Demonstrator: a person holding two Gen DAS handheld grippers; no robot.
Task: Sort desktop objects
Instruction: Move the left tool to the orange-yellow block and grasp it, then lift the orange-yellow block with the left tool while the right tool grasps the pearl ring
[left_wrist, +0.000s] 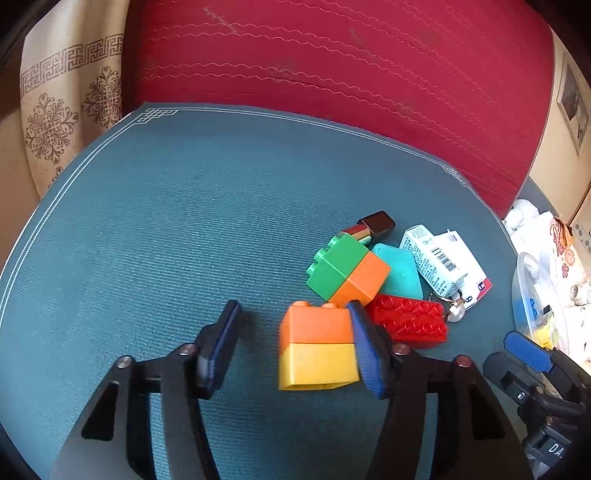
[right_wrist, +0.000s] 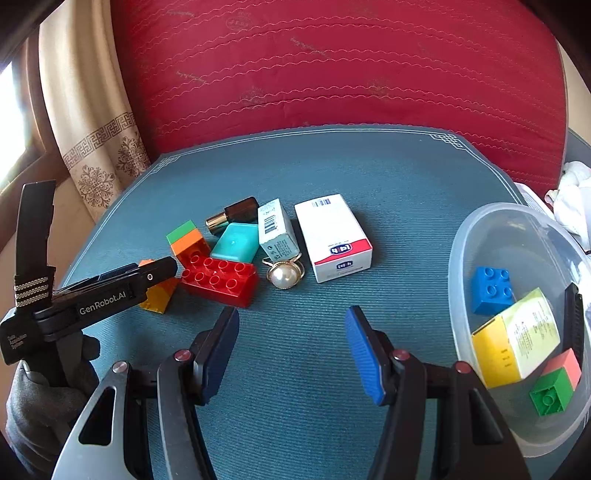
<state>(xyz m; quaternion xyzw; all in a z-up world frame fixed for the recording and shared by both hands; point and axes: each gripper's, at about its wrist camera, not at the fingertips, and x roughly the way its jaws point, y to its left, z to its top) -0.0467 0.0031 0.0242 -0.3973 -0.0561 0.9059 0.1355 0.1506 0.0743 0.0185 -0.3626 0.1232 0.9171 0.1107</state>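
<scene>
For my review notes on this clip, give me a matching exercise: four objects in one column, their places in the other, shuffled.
1. blue brick
2. pearl ring
3. orange-and-yellow brick
4. red brick

A. between the left gripper's fingers
B. on the mat, beside the white-and-red box
C. inside the clear bowl
D. on the mat, in front of the teal block

Pairs: 1-C, 2-B, 3-A, 4-D

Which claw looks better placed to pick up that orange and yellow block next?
The left claw. The orange and yellow block already sits between its fingers, one pad against the block's side, the other pad not yet touching. The right claw hangs open over bare mat, nearer the clear tub.
</scene>
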